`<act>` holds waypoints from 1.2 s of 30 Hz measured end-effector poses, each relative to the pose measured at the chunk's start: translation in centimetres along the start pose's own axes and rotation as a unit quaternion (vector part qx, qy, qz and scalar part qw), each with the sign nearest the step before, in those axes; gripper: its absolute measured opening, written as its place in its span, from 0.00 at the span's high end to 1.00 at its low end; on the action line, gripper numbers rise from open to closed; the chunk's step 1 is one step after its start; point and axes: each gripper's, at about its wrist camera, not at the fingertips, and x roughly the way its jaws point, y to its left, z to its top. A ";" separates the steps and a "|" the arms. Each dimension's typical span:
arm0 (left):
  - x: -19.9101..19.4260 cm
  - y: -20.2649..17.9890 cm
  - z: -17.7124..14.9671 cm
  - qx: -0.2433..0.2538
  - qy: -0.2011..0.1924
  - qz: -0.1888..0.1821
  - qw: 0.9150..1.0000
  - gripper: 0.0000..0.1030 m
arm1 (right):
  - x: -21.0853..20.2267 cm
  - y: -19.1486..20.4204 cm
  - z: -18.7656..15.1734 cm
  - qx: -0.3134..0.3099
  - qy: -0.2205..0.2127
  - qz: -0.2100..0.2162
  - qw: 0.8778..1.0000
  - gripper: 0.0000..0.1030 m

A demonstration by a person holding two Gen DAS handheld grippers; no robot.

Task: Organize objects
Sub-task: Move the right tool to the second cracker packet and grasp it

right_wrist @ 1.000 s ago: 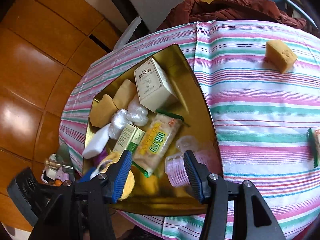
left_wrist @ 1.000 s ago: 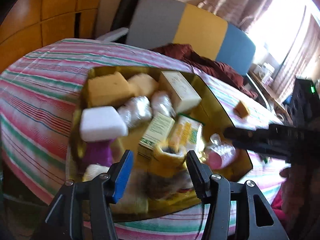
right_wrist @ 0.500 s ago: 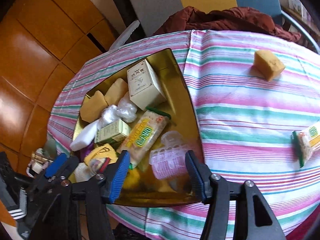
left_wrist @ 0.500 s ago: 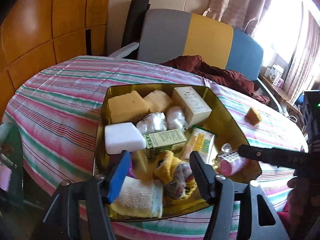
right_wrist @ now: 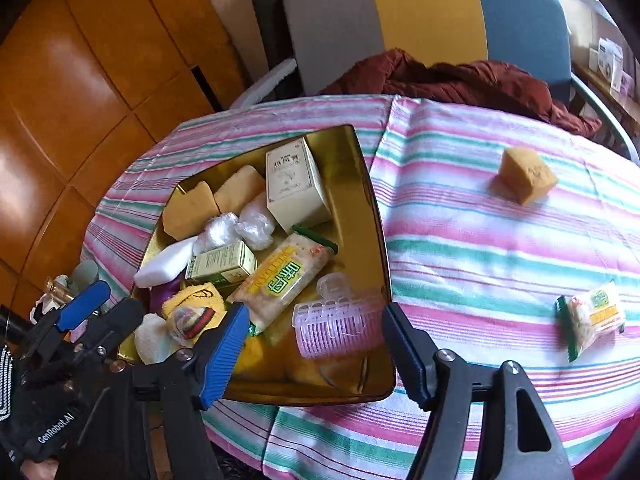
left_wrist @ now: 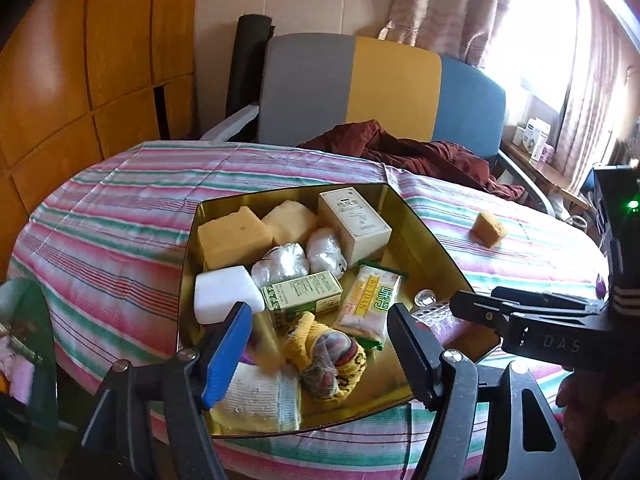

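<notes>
I count three yellow sponges (right_wrist: 527, 175), two snack packets (right_wrist: 286, 278), two boxes (right_wrist: 294, 186), two plastic-wrapped balls (right_wrist: 256, 222), one pink roller (right_wrist: 338, 330), one gold tray (right_wrist: 366, 184).

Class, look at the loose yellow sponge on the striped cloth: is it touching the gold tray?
Apart. In the right wrist view the yellow sponge sits alone on the cloth, with a broad band of striped tablecloth showing between it and the gold tray.

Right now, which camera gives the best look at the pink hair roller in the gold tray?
The right wrist view: the pink hair roller lies fully visible in the gold tray, framed by that open claw. In the left wrist view only a sliver of the roller shows, behind claw fingers.
</notes>
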 end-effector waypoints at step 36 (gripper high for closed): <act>1.2 -7.0 0.4 0.076 0.024 -0.079 0.994 0.30 | -3.1 -26.3 -4.4 0.343 0.061 -0.104 0.932 0.31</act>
